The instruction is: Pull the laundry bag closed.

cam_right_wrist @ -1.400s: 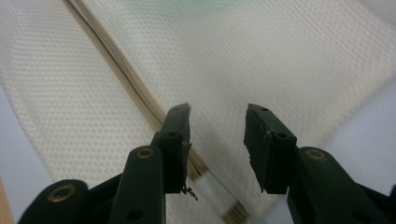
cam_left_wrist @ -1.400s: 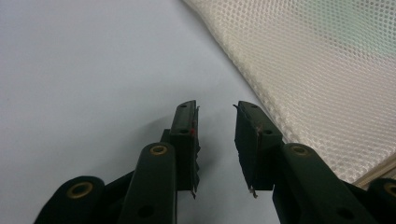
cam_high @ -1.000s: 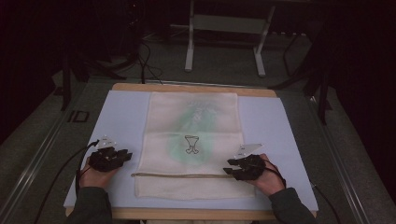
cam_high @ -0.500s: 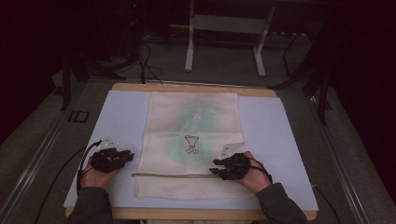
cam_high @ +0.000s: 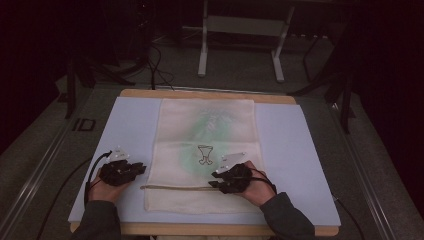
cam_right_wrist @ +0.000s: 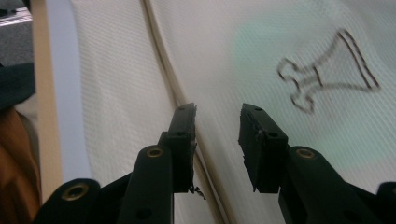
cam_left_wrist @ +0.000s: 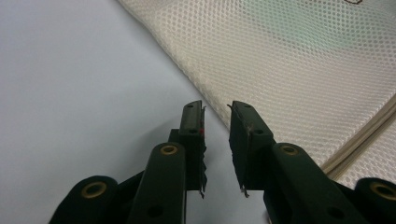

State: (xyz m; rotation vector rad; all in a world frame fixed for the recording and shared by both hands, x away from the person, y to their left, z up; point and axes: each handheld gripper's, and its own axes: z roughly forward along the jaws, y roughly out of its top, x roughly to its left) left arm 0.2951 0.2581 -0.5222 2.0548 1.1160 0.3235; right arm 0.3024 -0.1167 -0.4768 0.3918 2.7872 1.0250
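At the table [cam_high: 210, 230], a pale blue mat [cam_high: 300, 150] covers nearly the whole wooden top, and on it I see the cream mesh bag [cam_high: 207, 125] lying flat at the middle, its long sides running away from me. A faint green patch shows through the mesh, with a dark binder-clip outline [cam_high: 203, 154] drawn over it. A zipper band [cam_high: 175, 188] crosses the bag near its close end.

My right gripper [cam_high: 220, 180] sits over the bag's near right part, just above the zipper band. In the right gripper view its jaws stand apart with the zipper band [cam_right_wrist: 161, 56] running up beside the left-hand jaw and the clip outline [cam_right_wrist: 327, 70] off to the right; they have just been closing, with mesh and no raised fold between them.

My left gripper [cam_high: 141, 169] rests on the mat just beside the bag's left edge. In the left gripper view its jaws are apart over bare mat [cam_left_wrist: 70, 93], the mesh edge [cam_left_wrist: 280, 70] just ahead of the tips; they too have just been closing, gripping nothing.
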